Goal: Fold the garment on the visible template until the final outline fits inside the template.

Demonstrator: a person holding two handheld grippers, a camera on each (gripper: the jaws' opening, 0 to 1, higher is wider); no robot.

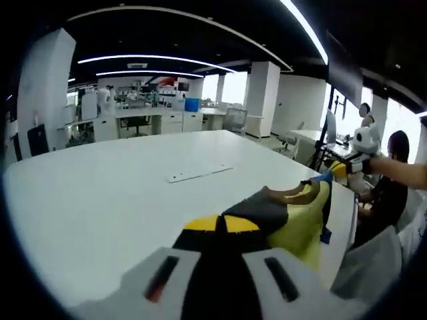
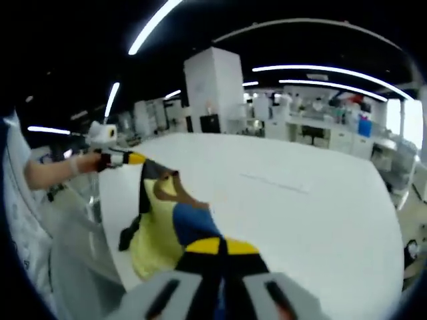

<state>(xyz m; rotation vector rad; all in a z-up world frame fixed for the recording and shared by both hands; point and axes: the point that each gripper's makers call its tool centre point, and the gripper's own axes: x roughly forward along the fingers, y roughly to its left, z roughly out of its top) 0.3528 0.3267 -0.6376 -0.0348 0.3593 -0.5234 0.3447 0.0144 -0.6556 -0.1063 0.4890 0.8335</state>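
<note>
Stretching between both pinching grippers' fingers (image 1: 223, 225) (image 2: 220, 248), the yellow-green, brown and blue garment (image 1: 293, 213) hangs off the white table (image 1: 120, 193).

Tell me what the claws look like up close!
Each claw has two pale grey jaws with a dark slot in each, and yellow tips with black between them: the left claw and the right claw. In the right gripper view, the left claw's far end shows a yellow tip, a black body and a white round-topped box.

yellow, black, blue and brown garment (image 1: 293, 217) on white table (image 1: 120, 193).
</note>
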